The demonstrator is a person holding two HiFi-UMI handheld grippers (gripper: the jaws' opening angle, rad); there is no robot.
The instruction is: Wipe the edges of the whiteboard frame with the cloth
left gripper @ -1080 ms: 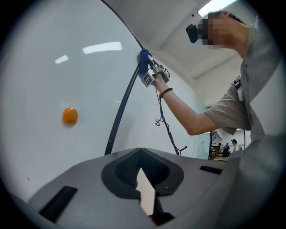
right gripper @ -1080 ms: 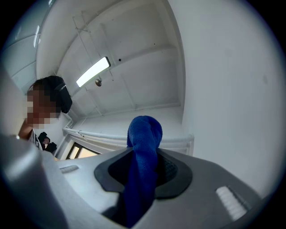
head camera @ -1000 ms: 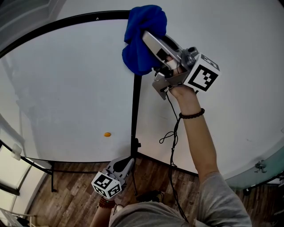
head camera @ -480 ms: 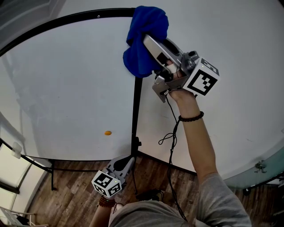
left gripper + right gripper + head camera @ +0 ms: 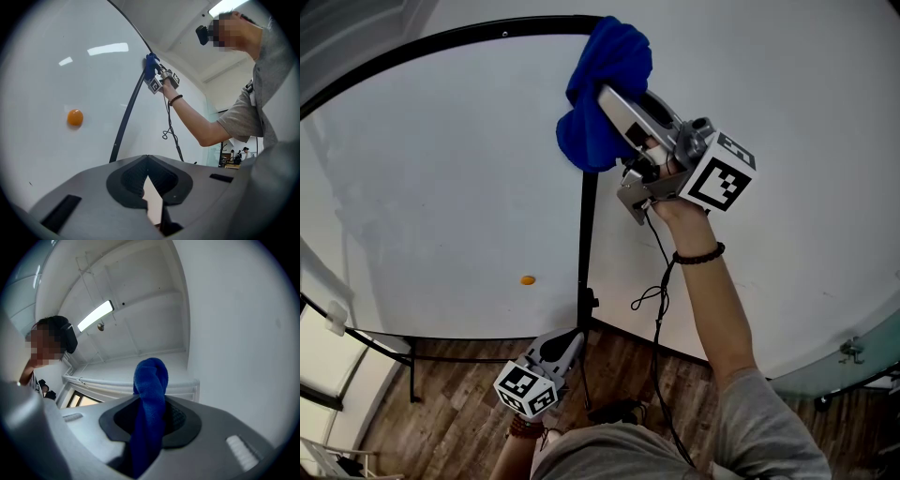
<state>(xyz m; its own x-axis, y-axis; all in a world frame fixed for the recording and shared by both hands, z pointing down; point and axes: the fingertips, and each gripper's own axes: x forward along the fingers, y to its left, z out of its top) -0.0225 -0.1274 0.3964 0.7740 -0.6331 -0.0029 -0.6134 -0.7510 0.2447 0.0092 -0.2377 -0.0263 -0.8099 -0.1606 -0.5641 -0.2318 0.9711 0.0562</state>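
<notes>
**Q:** Where is the cloth?

**A:** The blue cloth (image 5: 586,131) is bunched against the right corner of the black whiteboard frame (image 5: 584,244), where the top bar meets the right upright. It covers the corner and spills over the upright's left side onto the whiteboard (image 5: 441,187).

**Q:** What holds it there?

**A:** The right gripper (image 5: 614,103), raised at the end of an outstretched arm with a dark wristband (image 5: 698,253). In the right gripper view its fingers (image 5: 180,420) pinch a thick fold of the cloth (image 5: 150,399), which stands up past the tips and hangs down between the pads. A thin cable (image 5: 656,291) trails from the gripper down beside the forearm.

**Q:** And the other gripper?

**A:** The left gripper (image 5: 567,342) hangs low and near the person's body, above the wood floor (image 5: 441,412) and close to the foot of the right upright. In the left gripper view its fingers (image 5: 136,180) are pressed together at the tips with nothing between them.

**Q:** Anything else on the board?

**A:** One small orange magnet (image 5: 527,281), left of the upright and well apart from the cloth.
</notes>
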